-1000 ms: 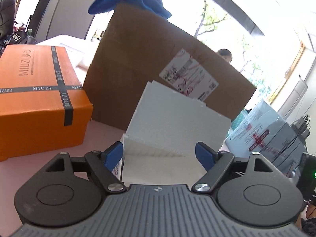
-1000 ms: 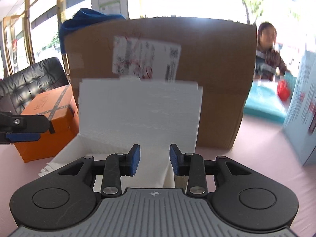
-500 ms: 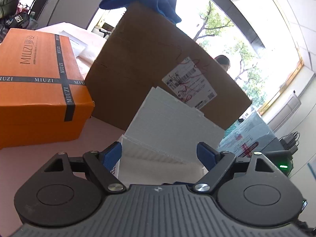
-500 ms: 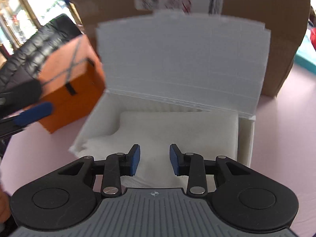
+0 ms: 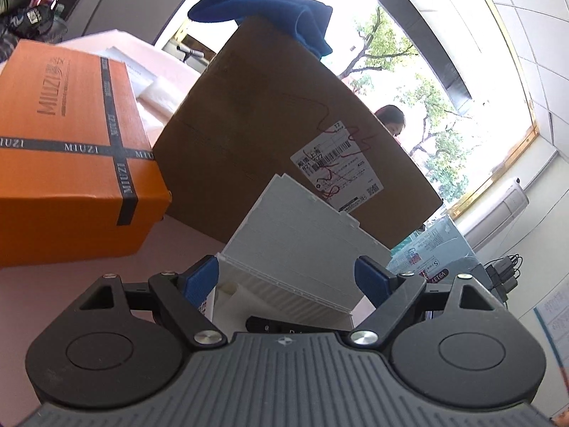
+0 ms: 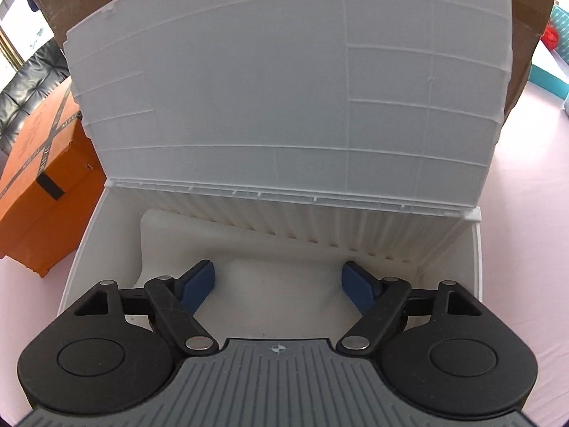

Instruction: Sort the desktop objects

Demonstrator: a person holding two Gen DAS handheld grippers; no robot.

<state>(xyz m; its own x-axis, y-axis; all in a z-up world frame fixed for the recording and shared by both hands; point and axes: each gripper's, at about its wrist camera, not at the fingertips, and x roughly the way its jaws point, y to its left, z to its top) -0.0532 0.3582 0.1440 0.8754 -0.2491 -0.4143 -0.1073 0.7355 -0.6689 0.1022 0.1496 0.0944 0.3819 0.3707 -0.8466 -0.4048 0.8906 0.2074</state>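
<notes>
A white plastic storage box (image 6: 85, 242) stands on the pink table with its ribbed lid (image 6: 284, 89) raised against a cardboard carton. My right gripper (image 6: 279, 284) hangs open just inside the box, over its white liner (image 6: 277, 316), with nothing between the blue pads. From the left, my left gripper (image 5: 286, 279) is open too and straddles the near end of the same box (image 5: 295, 238). A black object's edge (image 5: 270, 324) shows inside the box just above the gripper body; I cannot tell what it is.
An orange MIUZI box (image 5: 71, 163) sits to the left of the white box. The big cardboard carton (image 5: 266, 124) stands behind, a blue cloth (image 5: 270, 7) draped on top. A light blue carton (image 5: 434, 249) is at the right. A person (image 5: 391, 121) is behind the carton.
My right gripper has dropped forward into the white box and its fingers have spread from a narrow gap to wide open. The left gripper has tilted upward slightly and stays open.
</notes>
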